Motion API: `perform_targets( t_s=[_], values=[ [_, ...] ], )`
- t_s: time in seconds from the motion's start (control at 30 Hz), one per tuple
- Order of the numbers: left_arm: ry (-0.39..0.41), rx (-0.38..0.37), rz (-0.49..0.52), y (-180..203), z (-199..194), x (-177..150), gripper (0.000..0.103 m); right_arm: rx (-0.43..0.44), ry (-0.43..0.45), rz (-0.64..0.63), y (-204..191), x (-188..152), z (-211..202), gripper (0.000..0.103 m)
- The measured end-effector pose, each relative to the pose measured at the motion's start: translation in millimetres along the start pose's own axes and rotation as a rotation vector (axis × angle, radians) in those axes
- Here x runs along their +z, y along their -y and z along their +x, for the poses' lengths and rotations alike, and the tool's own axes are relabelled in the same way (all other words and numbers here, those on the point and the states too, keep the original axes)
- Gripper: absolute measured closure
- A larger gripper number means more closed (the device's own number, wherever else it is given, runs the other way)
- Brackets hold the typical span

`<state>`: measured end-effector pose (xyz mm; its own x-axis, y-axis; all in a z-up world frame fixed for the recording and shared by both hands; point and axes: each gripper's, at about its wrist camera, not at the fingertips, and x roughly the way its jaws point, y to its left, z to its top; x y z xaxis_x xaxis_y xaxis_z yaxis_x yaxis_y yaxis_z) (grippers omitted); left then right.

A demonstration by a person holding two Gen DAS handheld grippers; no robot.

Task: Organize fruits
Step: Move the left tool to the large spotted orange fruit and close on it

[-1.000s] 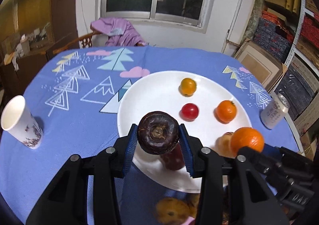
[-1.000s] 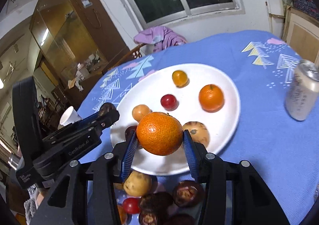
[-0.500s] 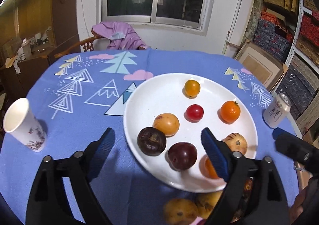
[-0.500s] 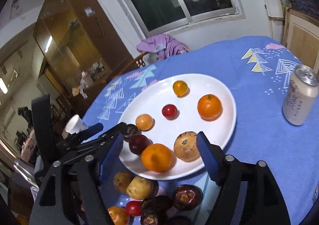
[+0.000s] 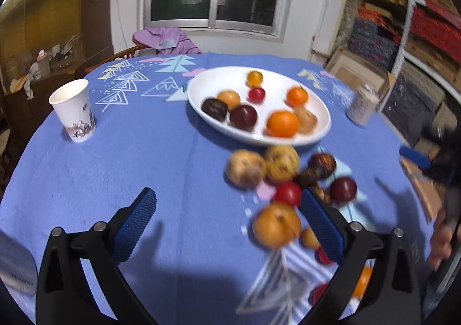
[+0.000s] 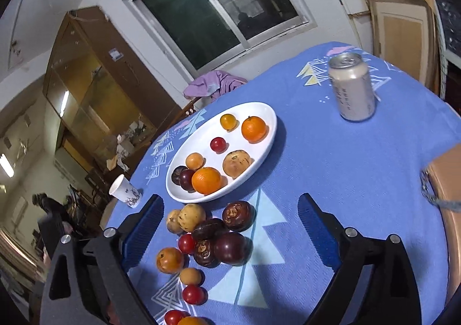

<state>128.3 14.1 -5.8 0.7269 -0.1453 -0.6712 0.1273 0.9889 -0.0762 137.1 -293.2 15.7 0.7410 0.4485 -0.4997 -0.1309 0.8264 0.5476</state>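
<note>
Left gripper: jaws opening wide, holding nothing. Right gripper: jaws opening wide, empty. Plate: eight fruits; loose fruit pile on tabletop.

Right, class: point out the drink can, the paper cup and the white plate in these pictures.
drink can (image 6: 352, 88), right wrist view, middle of its side wall.
paper cup (image 5: 74, 110), left wrist view, middle of its outer wall.
white plate (image 6: 260, 112), right wrist view, bare patch near its far rim.

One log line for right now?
left tongs: opening, empty | right tongs: opening, empty | plate: eight fruits | loose fruit pile: on tablecloth
</note>
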Motion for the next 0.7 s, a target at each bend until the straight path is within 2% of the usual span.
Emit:
perform_targets(
  t_s=[0.17, 0.3, 0.43, 0.53, 0.7],
  values=[
    [-0.055, 0.064, 0.121, 22.4, 12.1, -23.7, 0.004, 0.003, -0.018, 0.055, 10.8, -0.9, 2.6, 0.006],
    [-0.098, 0.053, 0.127, 22.3, 27.3, -25.2, 0.004, 0.014, -0.037, 0.07, 10.5, -2.5, 5.2, 0.006],
    [-0.077, 0.075, 0.18, 32.9, 32.4, -21.4, 0.004, 0.01, -0.049, 0.051, 6.9, -5.1, 7.3, 0.006],
    [-0.09, 0.078, 0.216, 39.8, 37.3, -20.0, 0.004, 0.007, -0.053, 0.04, 4.8, -5.8, 8.3, 0.006],
    [-0.083, 0.069, 0.199, 28.2, 31.5, -19.6, 0.004, 0.003, -0.048, 0.047, 7.2, -4.5, 8.4, 0.006]
  ],
)
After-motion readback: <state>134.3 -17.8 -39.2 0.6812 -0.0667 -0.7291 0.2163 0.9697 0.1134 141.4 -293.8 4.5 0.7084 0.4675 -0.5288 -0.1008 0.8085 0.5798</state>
